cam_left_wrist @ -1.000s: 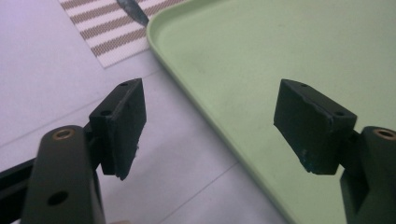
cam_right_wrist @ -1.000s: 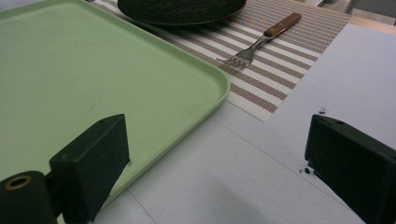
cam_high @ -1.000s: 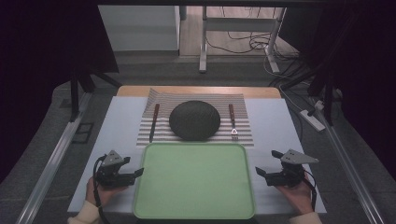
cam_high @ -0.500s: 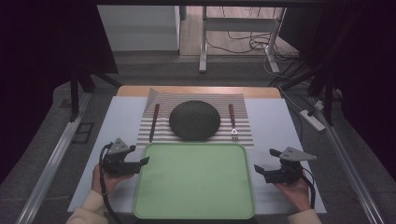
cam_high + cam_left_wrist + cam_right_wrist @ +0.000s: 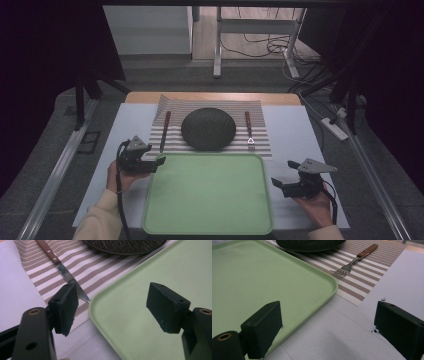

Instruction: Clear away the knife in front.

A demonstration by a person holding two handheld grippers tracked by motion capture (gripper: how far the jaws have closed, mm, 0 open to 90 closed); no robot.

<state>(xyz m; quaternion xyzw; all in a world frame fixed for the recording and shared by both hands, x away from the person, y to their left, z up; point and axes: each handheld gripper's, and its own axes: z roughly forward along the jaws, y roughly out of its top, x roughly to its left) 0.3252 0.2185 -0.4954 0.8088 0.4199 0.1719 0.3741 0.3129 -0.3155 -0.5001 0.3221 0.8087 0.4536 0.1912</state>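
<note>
A pale green tray (image 5: 210, 192) lies empty at the near middle of the table. Behind it a striped placemat (image 5: 260, 112) carries a dark round plate (image 5: 208, 128), a wooden-handled knife (image 5: 164, 129) on its left and a fork (image 5: 248, 130) on its right. My left gripper (image 5: 159, 161) stands open at the tray's far left corner (image 5: 100, 300), its jaws straddling the rim, the knife blade (image 5: 71, 280) just beyond. My right gripper (image 5: 276, 184) is open beside the tray's right edge (image 5: 329, 290), holding nothing, with the fork (image 5: 352, 263) ahead.
A pale sheet (image 5: 295, 130) covers the table under the mat and tray. Metal rails (image 5: 60, 165) run along both sides. A power strip (image 5: 334, 128) lies off the right edge, and desk legs and cables (image 5: 250, 45) stand on the floor behind.
My left gripper has moved forward from the tray's left side up to its far left corner. The right gripper has shifted only slightly.
</note>
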